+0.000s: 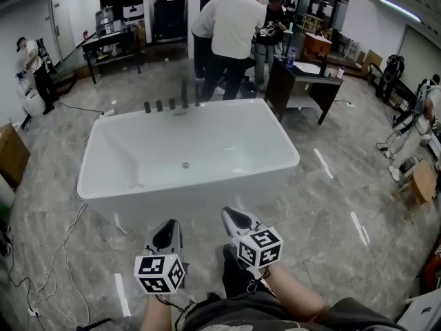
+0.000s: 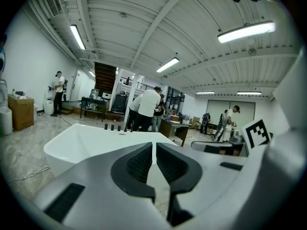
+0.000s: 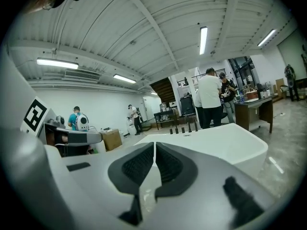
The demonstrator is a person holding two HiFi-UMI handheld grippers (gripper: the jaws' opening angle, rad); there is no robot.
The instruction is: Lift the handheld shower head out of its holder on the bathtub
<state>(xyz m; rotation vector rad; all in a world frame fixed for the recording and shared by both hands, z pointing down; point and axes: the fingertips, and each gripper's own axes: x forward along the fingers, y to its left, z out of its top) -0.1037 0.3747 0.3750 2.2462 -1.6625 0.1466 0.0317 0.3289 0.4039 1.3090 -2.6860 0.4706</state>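
Shower head [image 1: 185, 94] upright, long axis vertical, far bathtub [image 1: 103, 158] rim.

Bare floor [image 1: 324, 205] lies between the left tool [image 1: 170, 225], the right tool [image 1: 229, 214] and the bathtub's [image 1: 207, 189] near rim. Its hollow basin leaves the way across open. Dark fittings [image 1: 171, 105] line the far rim, with people [image 1: 231, 33] just behind and a desk [image 1: 303, 81] off the far right corner.
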